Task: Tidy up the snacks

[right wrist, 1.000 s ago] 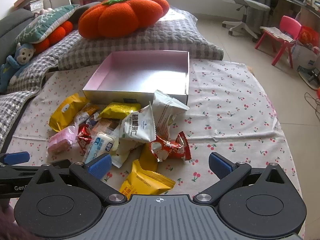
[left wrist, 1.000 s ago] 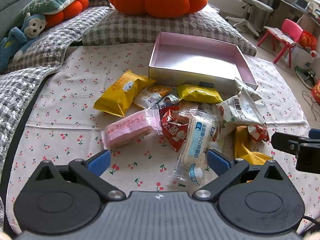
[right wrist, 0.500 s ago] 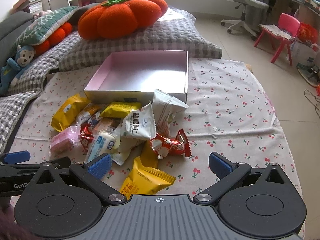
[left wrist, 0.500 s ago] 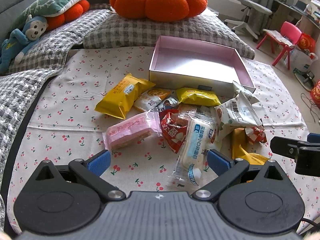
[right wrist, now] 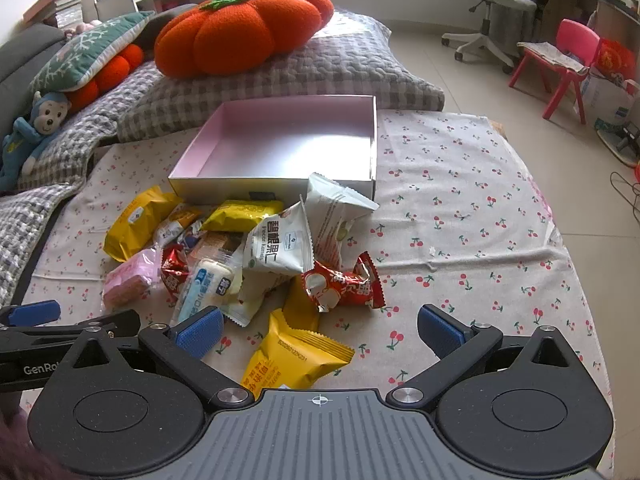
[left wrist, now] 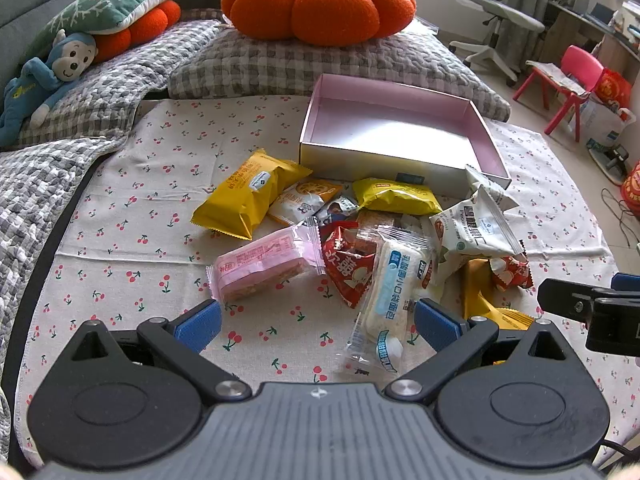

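Snacks in crinkly wrappers (left wrist: pixel 360 248) lie heaped mid-frame before the empty pink cardboard box (left wrist: pixel 396 128); both hand-held grippers, left (left wrist: pixel 318 322) and right (right wrist: pixel 320 330), hover spread and empty, so pinch one loose packet by its edge.

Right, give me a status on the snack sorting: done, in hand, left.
Done: nothing; the box is bare inside. In hand: nothing; the left gripper and right gripper are both open, hovering short of the pile. Left: every snack, from the pink pack and white-blue pack to the yellow pack nearest the right gripper, lies on the cloth.
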